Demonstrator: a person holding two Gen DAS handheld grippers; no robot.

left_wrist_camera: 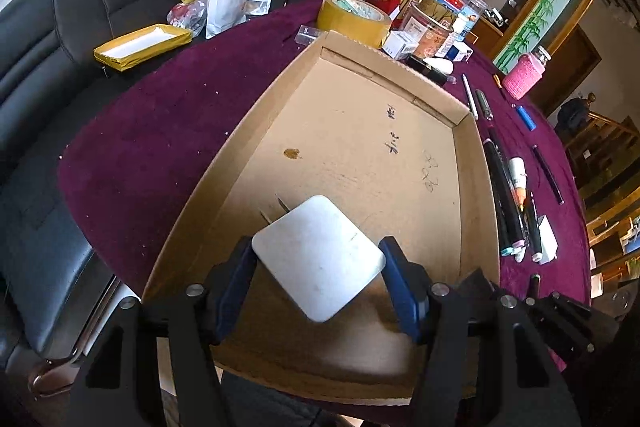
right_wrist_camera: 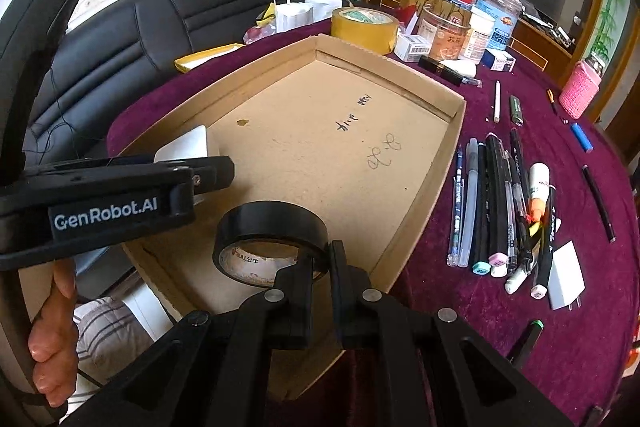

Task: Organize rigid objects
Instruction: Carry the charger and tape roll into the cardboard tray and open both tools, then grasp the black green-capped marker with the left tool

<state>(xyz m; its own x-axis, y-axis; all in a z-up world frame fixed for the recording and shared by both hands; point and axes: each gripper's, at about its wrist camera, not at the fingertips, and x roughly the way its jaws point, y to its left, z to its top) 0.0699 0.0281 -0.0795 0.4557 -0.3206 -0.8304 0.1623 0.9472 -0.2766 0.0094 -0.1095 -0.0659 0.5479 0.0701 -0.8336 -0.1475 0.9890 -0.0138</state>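
Both grippers lower their loads into the cardboard tray (right_wrist_camera: 420, 183).
Right gripper (right_wrist_camera: 320, 263) pinches the black tape roll's (right_wrist_camera: 272, 227) wall at 6 o'clock; left gripper (left_wrist_camera: 318, 259) clamps the white square block (left_wrist_camera: 320, 255). Each should seat flat before release, clear of the rim.

Left wrist cam sits right behind its own fingers (left_wrist_camera: 256, 267), pitched steeply down and close over the near-left part of the cardboard tray (left_wrist_camera: 476, 155), far edge of the purple table (left_wrist_camera: 160, 131) up top. Right wrist cam has the same steep downward tilt, close over the tray's near-right corner (right_wrist_camera: 452, 147), with the left gripper body (right_wrist_camera: 120, 195) crossing its left side. Both share the tray floor, the yellow tape roll (left_wrist_camera: 352, 15), the pens (right_wrist_camera: 500, 207) and the black sofa (right_wrist_camera: 140, 27).
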